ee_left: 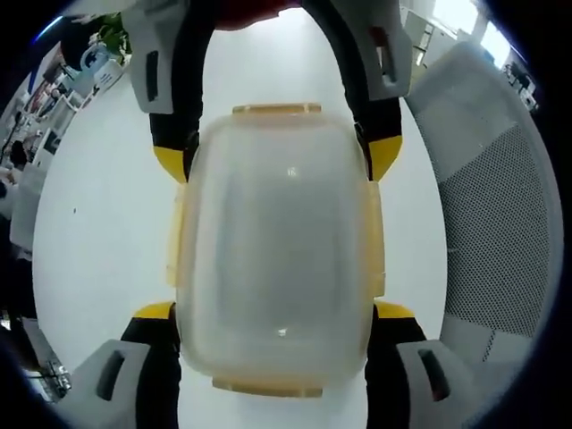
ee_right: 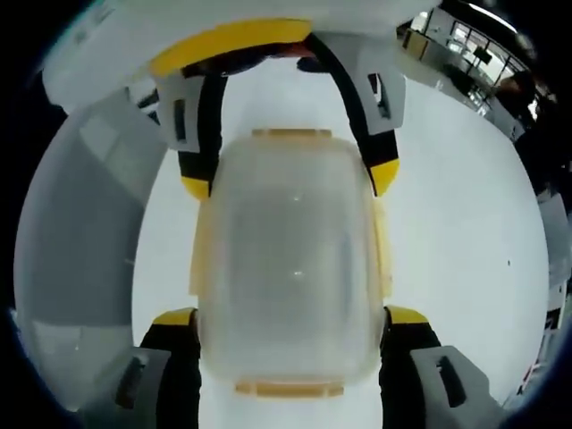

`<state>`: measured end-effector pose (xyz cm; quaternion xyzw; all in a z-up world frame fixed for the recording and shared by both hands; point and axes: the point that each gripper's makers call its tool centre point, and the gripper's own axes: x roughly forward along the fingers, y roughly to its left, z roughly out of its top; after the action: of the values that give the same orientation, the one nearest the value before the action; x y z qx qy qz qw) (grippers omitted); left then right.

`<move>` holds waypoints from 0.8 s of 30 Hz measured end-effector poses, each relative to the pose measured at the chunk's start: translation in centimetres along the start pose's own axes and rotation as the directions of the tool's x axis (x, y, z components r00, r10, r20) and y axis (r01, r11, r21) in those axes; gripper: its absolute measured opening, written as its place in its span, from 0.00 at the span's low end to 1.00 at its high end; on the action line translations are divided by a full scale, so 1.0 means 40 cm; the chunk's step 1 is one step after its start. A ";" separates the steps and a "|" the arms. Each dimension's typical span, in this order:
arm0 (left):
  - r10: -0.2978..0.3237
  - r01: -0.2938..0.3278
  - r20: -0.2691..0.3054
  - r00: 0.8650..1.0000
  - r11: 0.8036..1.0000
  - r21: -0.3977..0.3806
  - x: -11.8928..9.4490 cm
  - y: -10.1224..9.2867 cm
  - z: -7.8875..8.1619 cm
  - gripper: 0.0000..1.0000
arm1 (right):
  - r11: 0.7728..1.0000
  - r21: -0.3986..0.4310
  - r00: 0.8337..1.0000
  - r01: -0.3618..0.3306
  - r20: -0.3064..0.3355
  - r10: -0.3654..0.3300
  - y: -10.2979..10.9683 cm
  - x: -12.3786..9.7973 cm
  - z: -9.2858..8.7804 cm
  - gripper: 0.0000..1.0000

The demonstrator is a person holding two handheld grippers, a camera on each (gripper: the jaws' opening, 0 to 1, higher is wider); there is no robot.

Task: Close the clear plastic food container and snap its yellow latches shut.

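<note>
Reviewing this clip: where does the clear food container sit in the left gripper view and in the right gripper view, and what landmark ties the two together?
Left gripper view: the clear food container fills the centre, between that view's own jaws below and the other tool's jaws above.
Right gripper view: the container sits centred, likewise flanked below and above.
Shared landmark: the grey mesh chair back, at right in the left gripper view, at left in the right gripper view.
</note>
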<state>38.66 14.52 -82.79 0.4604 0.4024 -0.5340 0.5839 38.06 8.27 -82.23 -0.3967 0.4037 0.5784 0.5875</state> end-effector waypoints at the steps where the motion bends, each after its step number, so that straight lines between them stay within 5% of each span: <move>1: -0.002 0.002 0.000 1.000 1.000 0.000 0.001 0.000 0.000 0.87 | 1.000 0.000 1.000 0.000 0.000 0.000 0.000 0.000 -0.001 0.83; 24: -0.007 0.007 -0.010 1.000 1.000 -0.007 0.010 0.072 -0.007 0.88 | 1.000 -0.010 1.000 0.003 -0.005 -0.003 -0.072 0.003 0.005 0.83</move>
<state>41.58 14.71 -82.92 0.4598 0.4088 -0.5324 0.5815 40.96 8.45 -82.25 -0.4018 0.4018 0.5785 0.5852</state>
